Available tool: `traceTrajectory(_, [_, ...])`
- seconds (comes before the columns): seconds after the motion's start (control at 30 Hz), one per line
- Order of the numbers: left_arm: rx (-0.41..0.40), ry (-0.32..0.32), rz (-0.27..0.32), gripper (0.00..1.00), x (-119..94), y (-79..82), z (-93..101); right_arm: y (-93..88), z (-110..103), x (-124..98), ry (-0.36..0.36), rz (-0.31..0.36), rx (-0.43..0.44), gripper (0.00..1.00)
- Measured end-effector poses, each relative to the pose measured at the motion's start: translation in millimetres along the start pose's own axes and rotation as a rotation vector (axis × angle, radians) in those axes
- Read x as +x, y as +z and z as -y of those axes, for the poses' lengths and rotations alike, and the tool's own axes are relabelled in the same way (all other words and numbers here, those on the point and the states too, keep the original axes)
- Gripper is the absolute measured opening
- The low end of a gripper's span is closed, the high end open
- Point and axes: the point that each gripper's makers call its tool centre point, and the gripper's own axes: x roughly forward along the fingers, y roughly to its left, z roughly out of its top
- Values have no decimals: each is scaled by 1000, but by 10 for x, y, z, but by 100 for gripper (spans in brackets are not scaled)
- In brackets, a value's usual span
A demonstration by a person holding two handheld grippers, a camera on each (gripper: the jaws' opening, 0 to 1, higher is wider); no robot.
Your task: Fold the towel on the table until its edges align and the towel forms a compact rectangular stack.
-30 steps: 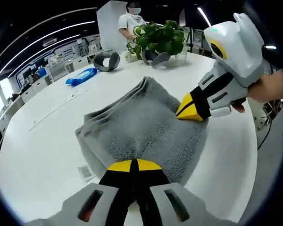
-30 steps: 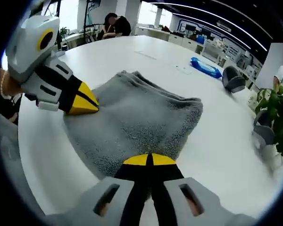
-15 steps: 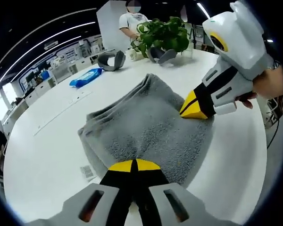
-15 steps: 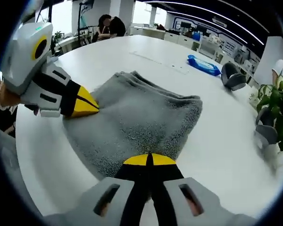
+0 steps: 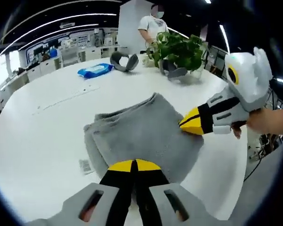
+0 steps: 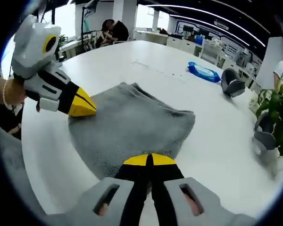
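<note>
On the white table (image 5: 33, 141) the grey towel (image 5: 141, 136) lies folded into a thick, roughly rectangular pad, its stacked edges showing along the far side in the left gripper view. I see the same towel (image 6: 132, 132) in the right gripper view, spread between my two tools.

My left gripper (image 5: 133, 165) has its yellow tips pressed together right at the near edge of the towel, and they look pinched on the cloth there, though the exact bite is hidden under the tips. In the right gripper view that same left gripper (image 6: 85, 107) comes in from the left with its yellow tips together, touching the towel's corner, a hand (image 6: 7, 94) behind it.

My right gripper (image 6: 149, 160) likewise has its yellow tips drawn together at the towel's near edge, apparently nipping the fabric. From the left gripper view the right gripper (image 5: 191, 123) reaches in from the right, tips together against the towel's side edge.

Farther out on the table I can make out a blue packet (image 5: 95, 70), a grey curved object (image 5: 122, 60) and a leafy green plant (image 5: 177, 47). A small printed tag (image 5: 85, 165) sits on the table just beside the towel. A person in a white shirt (image 5: 153, 26) stands beyond the plant, and two people sit at the far side (image 6: 111, 30) in the right gripper view.
</note>
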Motion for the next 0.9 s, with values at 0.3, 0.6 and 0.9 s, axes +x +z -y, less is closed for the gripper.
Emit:
traceTrajectory(0.3, [35, 27, 174, 9, -666, 149, 109, 172, 16, -583, -42, 193, 211, 0])
traceTrajectory(0.6, [-67, 77, 291, 17, -1195, 109, 91, 164, -76, -1032, -48, 285, 288, 8])
traceTrajectory(0.9, [-137, 93, 353, 25, -1450, -40, 80, 125, -122, -1311, -92, 333, 278, 14])
